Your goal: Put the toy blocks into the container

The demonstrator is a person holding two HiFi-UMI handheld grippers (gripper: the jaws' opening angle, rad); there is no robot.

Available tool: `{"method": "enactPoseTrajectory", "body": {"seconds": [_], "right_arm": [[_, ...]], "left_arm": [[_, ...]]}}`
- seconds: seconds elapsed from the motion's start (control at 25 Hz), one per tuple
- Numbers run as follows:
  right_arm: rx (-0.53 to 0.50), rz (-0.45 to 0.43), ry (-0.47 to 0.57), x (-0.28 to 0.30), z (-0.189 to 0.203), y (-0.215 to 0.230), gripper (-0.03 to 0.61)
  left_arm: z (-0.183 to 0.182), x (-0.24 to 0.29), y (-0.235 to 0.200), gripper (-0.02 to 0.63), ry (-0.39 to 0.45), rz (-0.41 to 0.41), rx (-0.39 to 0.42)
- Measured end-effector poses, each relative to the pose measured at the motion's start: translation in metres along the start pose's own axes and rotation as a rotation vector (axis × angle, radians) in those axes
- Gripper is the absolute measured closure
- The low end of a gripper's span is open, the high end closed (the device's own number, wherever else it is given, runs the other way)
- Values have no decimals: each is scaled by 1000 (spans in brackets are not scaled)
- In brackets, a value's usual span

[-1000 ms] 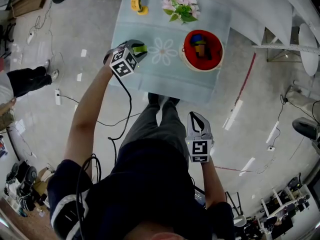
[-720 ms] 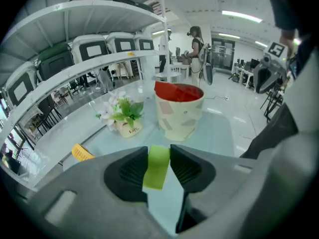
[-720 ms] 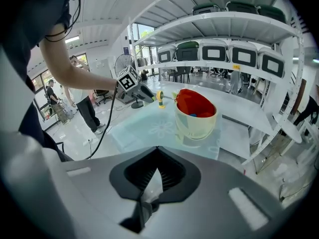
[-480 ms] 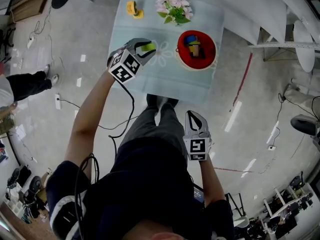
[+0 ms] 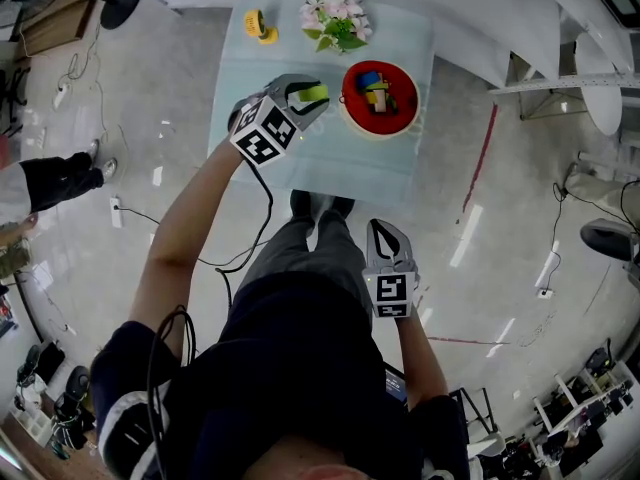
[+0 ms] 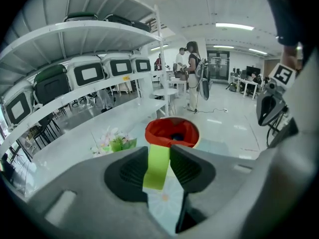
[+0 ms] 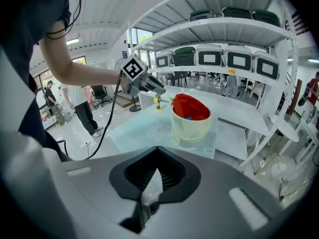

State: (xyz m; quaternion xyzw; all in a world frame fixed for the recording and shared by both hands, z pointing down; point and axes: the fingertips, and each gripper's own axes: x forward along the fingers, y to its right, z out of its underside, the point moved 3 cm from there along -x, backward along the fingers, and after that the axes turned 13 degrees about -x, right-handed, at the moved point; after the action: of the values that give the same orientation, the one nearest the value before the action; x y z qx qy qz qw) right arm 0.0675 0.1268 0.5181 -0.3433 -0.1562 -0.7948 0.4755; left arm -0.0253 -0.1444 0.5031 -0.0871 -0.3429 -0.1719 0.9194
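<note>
Left claw [image 5: 306, 98] pinches one green block [image 6: 157, 167] over the surface [image 5: 300, 158], near the one red container [image 7: 191, 129], which holds blocks I cannot count. My right claw [image 5: 384, 230] hangs pressed together, empty. One flower bunch [image 5: 333, 23] and one yellow toy [image 5: 260, 25] stand behind.

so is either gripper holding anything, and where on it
The left gripper clamps a green block by its two long sides. The right gripper is shut, holding nothing.
</note>
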Motion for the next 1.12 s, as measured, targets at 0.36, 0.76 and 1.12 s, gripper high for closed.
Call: {"method": "enactPoseTrajectory", "body": {"seconds": [0.36, 0.76, 1.12], "right_arm": [[7, 14, 6, -6, 3, 4, 580], [21, 34, 8, -15, 12, 10, 580], [34, 46, 8, -23, 20, 15, 580]], "left_arm": [[-38, 29, 21, 474, 14, 40, 50], [-49, 63, 35, 474, -18, 63, 94], [-57, 88, 47, 474, -54, 75, 131]]}}
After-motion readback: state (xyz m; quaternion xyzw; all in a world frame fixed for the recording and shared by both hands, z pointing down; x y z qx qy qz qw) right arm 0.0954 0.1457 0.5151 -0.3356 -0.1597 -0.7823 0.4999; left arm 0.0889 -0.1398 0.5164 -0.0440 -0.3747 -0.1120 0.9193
